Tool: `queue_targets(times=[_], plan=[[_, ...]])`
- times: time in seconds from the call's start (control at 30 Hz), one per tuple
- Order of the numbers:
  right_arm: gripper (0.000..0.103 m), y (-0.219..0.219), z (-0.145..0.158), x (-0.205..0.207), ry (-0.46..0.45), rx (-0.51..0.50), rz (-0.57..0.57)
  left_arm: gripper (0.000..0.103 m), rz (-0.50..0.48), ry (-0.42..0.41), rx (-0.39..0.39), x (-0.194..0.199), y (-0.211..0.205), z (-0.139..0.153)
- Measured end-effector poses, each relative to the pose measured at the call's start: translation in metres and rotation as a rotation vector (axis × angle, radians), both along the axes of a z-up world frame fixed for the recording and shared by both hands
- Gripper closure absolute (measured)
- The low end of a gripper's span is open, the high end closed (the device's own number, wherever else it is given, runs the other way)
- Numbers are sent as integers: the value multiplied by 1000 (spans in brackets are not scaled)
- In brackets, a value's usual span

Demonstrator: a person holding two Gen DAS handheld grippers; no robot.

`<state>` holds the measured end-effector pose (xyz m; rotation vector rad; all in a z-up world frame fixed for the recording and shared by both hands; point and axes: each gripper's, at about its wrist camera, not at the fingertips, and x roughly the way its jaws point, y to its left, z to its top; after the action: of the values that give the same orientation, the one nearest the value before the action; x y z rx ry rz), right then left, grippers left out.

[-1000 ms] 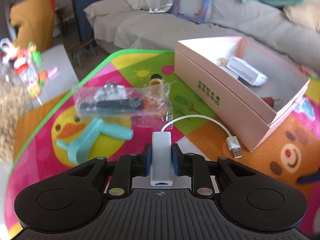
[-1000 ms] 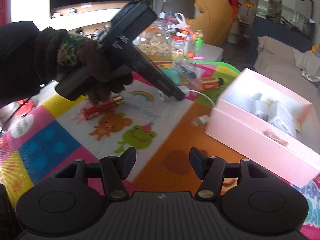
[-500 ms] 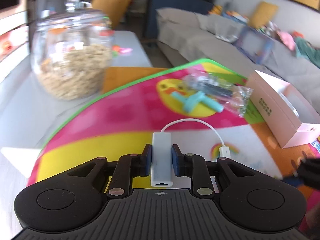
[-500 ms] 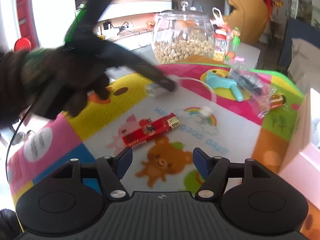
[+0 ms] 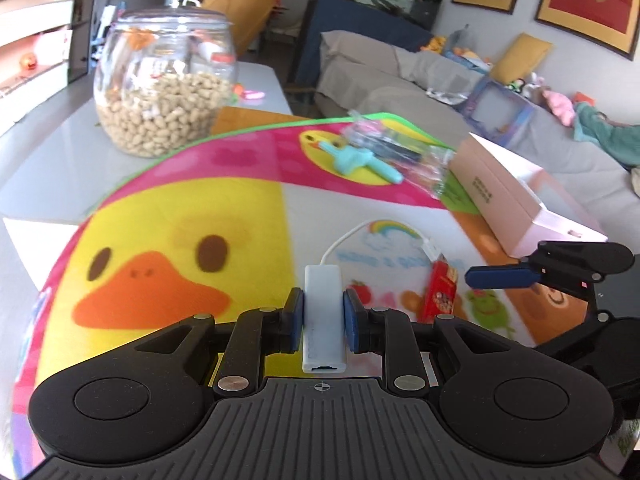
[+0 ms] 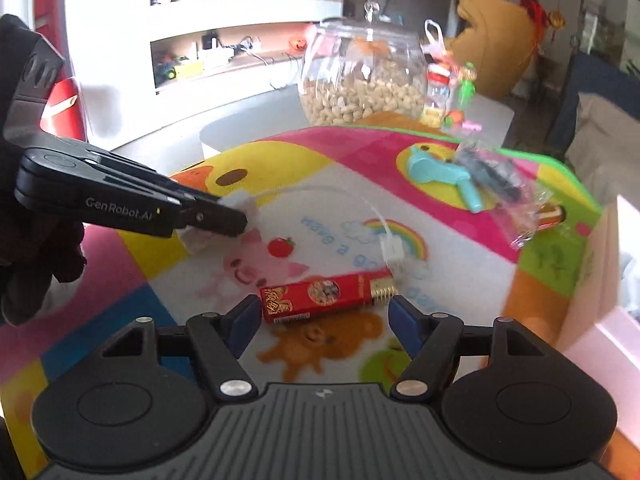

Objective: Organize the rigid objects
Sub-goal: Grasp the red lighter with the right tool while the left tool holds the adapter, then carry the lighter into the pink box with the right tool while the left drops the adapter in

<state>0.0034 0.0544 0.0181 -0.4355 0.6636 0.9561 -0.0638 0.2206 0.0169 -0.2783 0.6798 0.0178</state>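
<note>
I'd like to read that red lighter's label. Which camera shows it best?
The right wrist view: the red lighter lies whole and side-on just ahead of the opening right gripper. The left wrist view shows it foreshortened and partly hidden behind the left gripper.

A white adapter (image 5: 323, 312) sits between blue pads (image 5: 295, 318) of a black left gripper (image 5: 320, 320) above a play mat (image 5: 180, 216) patterned with a yellow duck, rainbow and pink patches. A red-and-gold lighter (image 6: 326, 297), teal tool (image 6: 440, 174) and pale pink box (image 5: 516, 196) add colour.

Black ribbed grippers (image 6: 320, 318) (blue pads (image 6: 244, 322)), dark knitted glove (image 6: 36, 256)
</note>
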Motion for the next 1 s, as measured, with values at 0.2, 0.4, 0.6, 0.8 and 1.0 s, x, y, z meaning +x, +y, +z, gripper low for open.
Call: queue_targets(times=[0.2, 0.4, 0.6, 0.8, 1.0], plan=[[19, 4, -3, 2, -42, -46, 60, 79, 35, 7, 21, -1, 2, 0], [15, 12, -8, 26, 64, 11, 44, 79, 42, 7, 16, -4, 3, -2], [22, 8, -2, 18, 66, 11, 50, 79, 64, -8, 25, -5, 1, -2], [22, -46, 18, -5, -25, 51, -53, 79, 44, -20, 74, -9, -12, 3], [22, -127, 28, -10, -112, 60, -312, 79, -102, -78, 104, -18, -48, 26]])
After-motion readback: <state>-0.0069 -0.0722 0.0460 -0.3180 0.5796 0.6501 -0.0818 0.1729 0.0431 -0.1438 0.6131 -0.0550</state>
